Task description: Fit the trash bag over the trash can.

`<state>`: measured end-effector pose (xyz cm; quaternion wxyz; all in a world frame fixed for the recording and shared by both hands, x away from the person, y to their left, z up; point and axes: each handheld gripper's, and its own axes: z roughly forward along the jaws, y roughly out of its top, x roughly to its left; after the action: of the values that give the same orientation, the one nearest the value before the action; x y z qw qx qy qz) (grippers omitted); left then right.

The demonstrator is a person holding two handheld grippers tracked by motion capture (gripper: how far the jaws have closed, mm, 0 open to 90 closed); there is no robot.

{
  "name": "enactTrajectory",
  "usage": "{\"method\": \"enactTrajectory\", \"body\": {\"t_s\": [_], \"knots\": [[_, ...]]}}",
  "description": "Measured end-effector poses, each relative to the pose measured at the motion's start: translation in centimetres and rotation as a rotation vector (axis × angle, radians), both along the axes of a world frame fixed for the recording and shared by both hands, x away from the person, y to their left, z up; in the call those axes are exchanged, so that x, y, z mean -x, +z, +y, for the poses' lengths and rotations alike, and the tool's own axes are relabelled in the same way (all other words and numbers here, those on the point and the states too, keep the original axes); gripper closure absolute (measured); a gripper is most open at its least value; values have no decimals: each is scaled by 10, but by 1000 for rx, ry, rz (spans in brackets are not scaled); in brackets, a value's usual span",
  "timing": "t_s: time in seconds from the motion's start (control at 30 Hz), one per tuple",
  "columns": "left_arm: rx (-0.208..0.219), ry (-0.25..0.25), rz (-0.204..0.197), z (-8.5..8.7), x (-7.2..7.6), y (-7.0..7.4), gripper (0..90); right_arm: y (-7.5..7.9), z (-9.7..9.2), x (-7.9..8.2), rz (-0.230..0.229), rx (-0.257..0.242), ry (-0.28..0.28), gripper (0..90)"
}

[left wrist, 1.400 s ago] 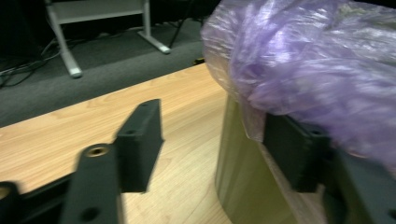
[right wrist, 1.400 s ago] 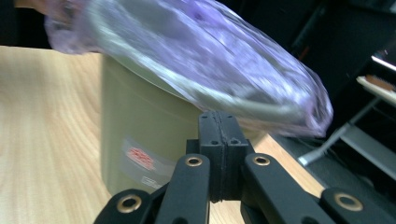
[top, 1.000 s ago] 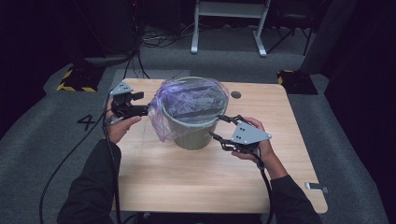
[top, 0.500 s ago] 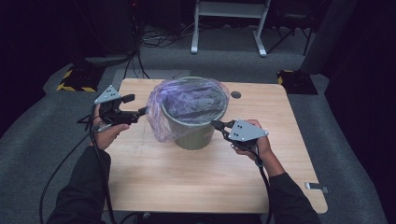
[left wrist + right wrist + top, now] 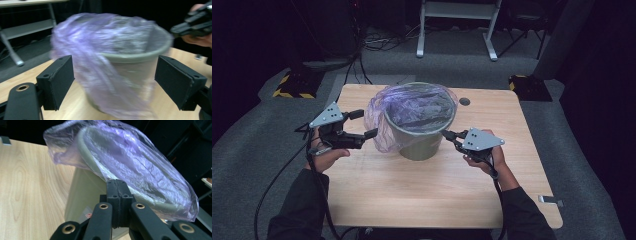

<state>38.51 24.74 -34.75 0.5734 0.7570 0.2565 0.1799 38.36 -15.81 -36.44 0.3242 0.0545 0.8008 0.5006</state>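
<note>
Upright grey-green bin (image 5: 422, 131) mid-table, purple liner bag (image 5: 384, 126) draped over rim

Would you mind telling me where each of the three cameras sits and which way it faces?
High view: above the person's side, looking forward and down on the table; both forearms, the left gripper and the right gripper show.
Left gripper view: rides the left gripper, facing the bin between its open jaws; the other hand appears top right.
Right gripper view: rides the right gripper, its jaws shut at the bin's rim.
Shared: all three show the bin and its purple bag.
</note>
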Motion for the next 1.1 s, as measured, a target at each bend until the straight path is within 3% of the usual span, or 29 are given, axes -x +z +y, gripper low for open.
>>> {"method": "enactTrajectory", "body": {"t_s": [0.07, 0.1, 0.2, 0.33, 0.43, 0.5, 0.6, 0.63, 0.73, 0.87, 1.0, 1.1], "knots": [[6, -31, 8, -3, 7, 1, 153, 2, 2, 3, -33, 1, -30, 529], [-5, -36, 13, -6, 9, 0, 153, 3, 3, 4, -28, 7, -26, 454], [-50, -28, 32, -19, 9, -4, 154, 4, 9, 6, -48, 20, -26, 354], [-85, 1, 81, -29, -4, -17, 155, 8, 19, 6, -48, 23, 1, 342], [-91, 16, 109, -32, -14, -26, 226, 9, 25, 3, -45, 21, 15, 442], [-84, 36, 112, -31, -18, -28, 313, 10, 27, 0, -36, 32, 35, 618], [-46, 20, 105, -25, -22, -31, 455, 9, 27, -3, -27, 34, 58, 771], [-46, 13, 105, -24, -23, -31, 492, 10, 24, -2, -30, 15, 64, 891], [-67, 18, 87, -23, -25, -33, 599, 13, 20, -3, -34, 16, 47, 900], [-78, 10, 74, -22, -28, -34, 664, 12, 17, -3, -34, 21, 28, 900], [-56, 22, 70, -20, -29, -36, 636, 7, 9, -1, -23, -3, 31, 900], [-21, 24, 101, -16, -31, -38, 475, 3, 2, 1, -8, -12, 30, 900]]}}
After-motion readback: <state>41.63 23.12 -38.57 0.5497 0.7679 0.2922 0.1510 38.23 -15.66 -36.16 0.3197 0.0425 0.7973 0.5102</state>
